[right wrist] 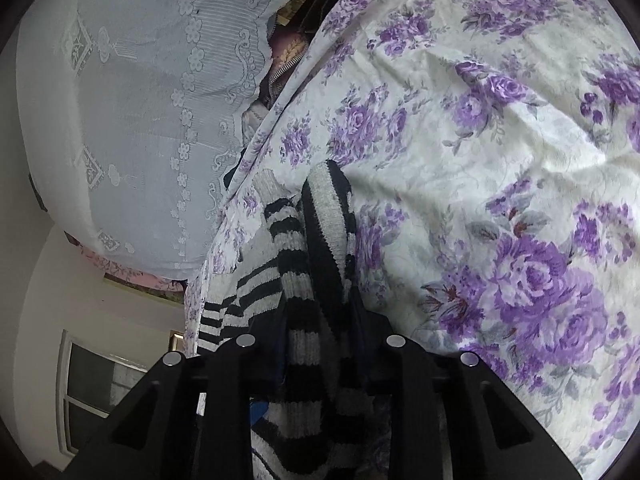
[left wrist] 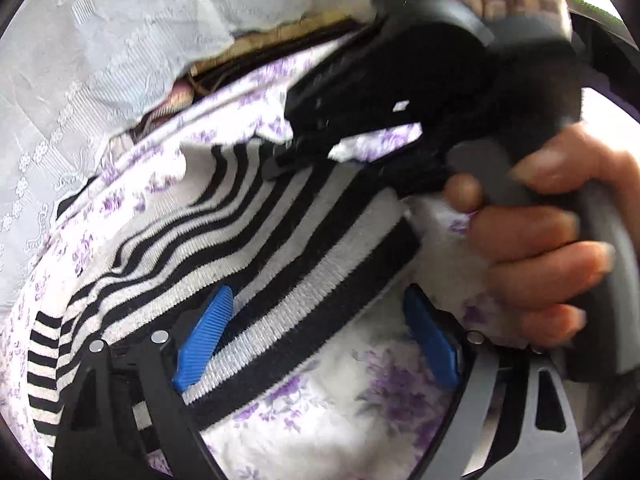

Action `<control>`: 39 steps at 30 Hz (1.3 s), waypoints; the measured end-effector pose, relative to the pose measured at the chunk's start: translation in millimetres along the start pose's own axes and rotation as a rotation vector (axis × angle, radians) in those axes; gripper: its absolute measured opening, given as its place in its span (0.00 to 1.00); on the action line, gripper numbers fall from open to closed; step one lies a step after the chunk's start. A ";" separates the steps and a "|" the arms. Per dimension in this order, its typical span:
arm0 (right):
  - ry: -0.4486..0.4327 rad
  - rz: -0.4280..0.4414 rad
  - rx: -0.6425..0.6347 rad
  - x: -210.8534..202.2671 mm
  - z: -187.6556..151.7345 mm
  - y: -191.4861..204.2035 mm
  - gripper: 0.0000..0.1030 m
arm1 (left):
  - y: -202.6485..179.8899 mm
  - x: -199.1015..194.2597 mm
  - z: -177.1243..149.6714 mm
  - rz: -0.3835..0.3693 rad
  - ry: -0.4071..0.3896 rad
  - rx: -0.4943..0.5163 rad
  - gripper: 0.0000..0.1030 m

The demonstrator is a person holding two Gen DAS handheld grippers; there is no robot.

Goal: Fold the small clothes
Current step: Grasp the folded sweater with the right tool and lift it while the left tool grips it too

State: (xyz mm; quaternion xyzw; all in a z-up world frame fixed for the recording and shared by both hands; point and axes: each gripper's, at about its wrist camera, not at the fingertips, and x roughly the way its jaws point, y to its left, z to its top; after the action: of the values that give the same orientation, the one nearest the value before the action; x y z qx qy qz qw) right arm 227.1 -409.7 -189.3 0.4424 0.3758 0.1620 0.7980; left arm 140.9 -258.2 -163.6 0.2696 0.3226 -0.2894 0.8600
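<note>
A black-and-grey striped knit garment [left wrist: 248, 240] lies on a white bedsheet with purple flowers [left wrist: 360, 400]. My left gripper [left wrist: 320, 340] is open, its blue pads [left wrist: 206, 336] either side of the garment's striped hem, which runs between them. The right gripper shows in the left wrist view as a black body [left wrist: 380, 92] held by a hand [left wrist: 540, 248], its front end on the garment's far part. In the right wrist view my right gripper [right wrist: 320, 380] is shut on a bunched fold of the striped garment [right wrist: 316, 272], which hides the pads.
A white lace cloth [right wrist: 140, 120] hangs beyond the bed's far edge. The flowered sheet [right wrist: 500, 160] spreads wide to the right. A window [right wrist: 92, 384] and white wall are at lower left of the right wrist view.
</note>
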 end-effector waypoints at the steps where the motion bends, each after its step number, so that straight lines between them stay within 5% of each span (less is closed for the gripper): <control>1: 0.005 -0.003 -0.010 0.2 -0.3 1.9 0.25 | 2.7 1.2 0.9 -0.012 0.001 -0.013 0.75; 4: 0.001 -0.020 -0.038 0.7 -0.8 7.4 0.23 | 14.4 2.0 1.8 -0.024 -0.005 -0.063 0.47; 8: -0.015 -0.010 -0.057 -2.9 -1.9 15.8 0.21 | 23.8 -4.7 1.4 -0.048 -0.040 -0.096 0.24; 23: -0.085 -0.007 -0.144 -17.9 -17.9 83.6 0.21 | 46.4 -60.2 -6.8 -0.044 -0.176 -0.157 0.18; 39: -0.046 -0.069 -0.229 35.0 -32.7 195.2 0.21 | 126.7 -116.0 -51.1 -0.052 -0.278 -0.330 0.17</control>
State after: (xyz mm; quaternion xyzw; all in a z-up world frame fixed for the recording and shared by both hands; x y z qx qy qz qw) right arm 240.5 -261.4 -54.4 0.3387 0.3514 0.1659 0.8569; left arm 133.2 -100.4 -79.0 0.0744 0.2508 -0.2889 0.9209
